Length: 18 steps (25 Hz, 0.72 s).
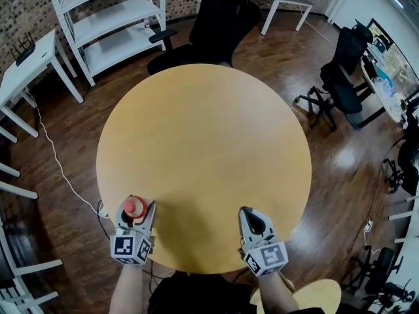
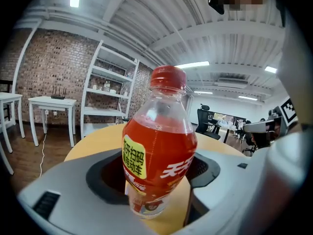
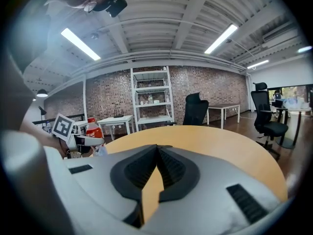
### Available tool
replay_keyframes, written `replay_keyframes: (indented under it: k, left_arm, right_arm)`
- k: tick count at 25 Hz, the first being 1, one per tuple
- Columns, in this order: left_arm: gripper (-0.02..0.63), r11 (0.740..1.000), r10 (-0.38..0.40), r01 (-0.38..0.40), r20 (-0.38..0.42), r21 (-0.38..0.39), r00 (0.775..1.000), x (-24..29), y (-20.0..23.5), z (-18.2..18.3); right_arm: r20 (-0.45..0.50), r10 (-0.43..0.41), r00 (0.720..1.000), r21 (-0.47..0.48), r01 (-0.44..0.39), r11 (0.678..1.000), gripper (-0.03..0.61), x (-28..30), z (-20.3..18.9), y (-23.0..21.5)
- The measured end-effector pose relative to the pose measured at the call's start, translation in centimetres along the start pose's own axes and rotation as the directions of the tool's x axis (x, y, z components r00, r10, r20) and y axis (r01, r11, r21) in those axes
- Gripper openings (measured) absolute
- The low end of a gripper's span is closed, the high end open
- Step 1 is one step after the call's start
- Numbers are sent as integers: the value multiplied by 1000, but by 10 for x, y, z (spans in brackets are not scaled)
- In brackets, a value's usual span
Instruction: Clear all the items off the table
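Note:
A clear bottle of red drink (image 2: 159, 151) with a red cap (image 1: 133, 206) stands upright near the front left edge of the round wooden table (image 1: 203, 136). My left gripper (image 1: 137, 205) is around it, its pads pressing on both sides of the bottle's body. The same bottle (image 3: 93, 128) shows at far left in the right gripper view. My right gripper (image 1: 249, 213) rests over the table's front right edge; its fingertips meet, with nothing between them (image 3: 157, 149). No other item shows on the tabletop.
A black office chair (image 1: 219, 18) stands at the table's far side. White shelving (image 1: 111, 18) and a white desk (image 1: 26, 61) are at the back left. More black chairs (image 1: 340, 77) stand to the right. A white cable (image 1: 59, 165) runs over the wooden floor on the left.

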<state>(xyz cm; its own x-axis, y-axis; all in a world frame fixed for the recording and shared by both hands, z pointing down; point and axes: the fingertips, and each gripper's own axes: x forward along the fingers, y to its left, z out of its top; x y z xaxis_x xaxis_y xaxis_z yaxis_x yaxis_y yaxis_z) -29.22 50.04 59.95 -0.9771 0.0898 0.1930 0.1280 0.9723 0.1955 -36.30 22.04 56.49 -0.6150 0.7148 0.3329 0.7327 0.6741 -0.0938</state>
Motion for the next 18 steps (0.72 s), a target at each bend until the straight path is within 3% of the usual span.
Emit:
replay_keyframes:
  k: [5,9,13,18]
  left_arm:
    - [313,1000,-23,24,77,-15,997,-14,-3,32]
    - [313,995,-105,103,146,19,984,-28,-14,69]
    - [313,976,-216,213,202,37,955,-40,-30,92]
    - [313,933,-355,360,197,11,914,-36,-74,83]
  right_arm:
    - [58,-19,998,-34,21,999,5,-4,24,5]
    - [146,-31,989,-82,43,996,5,-17,58,28]
    - [192,-96,977,-80,113,990,5,-49,70,42]
    - [131,-217,967,-142,235,961,5,-104,44,27]
